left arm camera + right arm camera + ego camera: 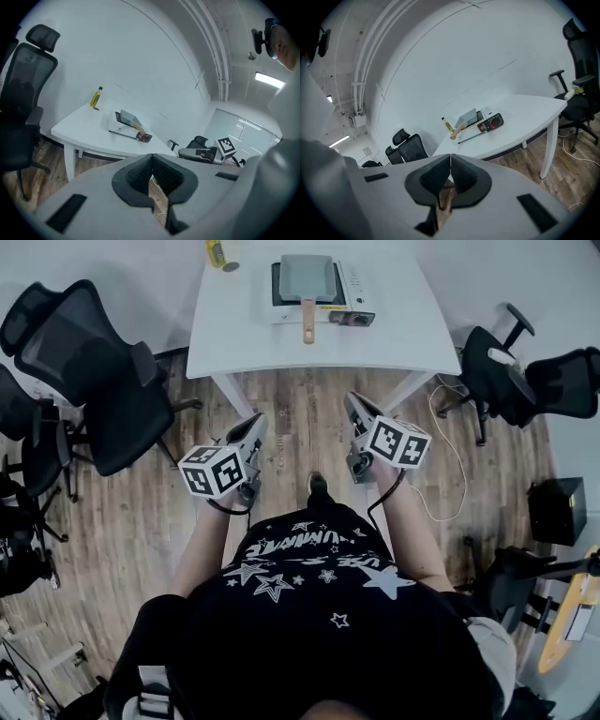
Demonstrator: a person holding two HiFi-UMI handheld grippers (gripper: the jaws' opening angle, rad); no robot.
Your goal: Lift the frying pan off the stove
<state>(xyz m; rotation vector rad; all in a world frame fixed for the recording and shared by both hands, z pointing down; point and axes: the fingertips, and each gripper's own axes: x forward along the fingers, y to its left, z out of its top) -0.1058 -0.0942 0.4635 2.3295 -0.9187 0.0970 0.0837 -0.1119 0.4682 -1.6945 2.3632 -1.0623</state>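
Note:
A grey rectangular frying pan (307, 276) with a wooden handle (307, 322) sits on a white portable stove (349, 298) at the far side of the white table (234, 334). Both grippers hang over the wooden floor close to the person's body, well short of the table. My left gripper (255, 422) is shut with nothing in it, and my right gripper (354, 403) is shut and empty too. In the left gripper view the pan (129, 116) lies far beyond the closed gripper (151, 157). The right gripper view shows the pan (468, 116) far ahead of its closed gripper (450, 157).
A yellow bottle (217, 253) stands at the table's back left corner. Black office chairs crowd the left (94, 381) and the right (525, 371). A white cable (439, 427) trails on the floor by the right table leg, and a black box (555, 510) sits further right.

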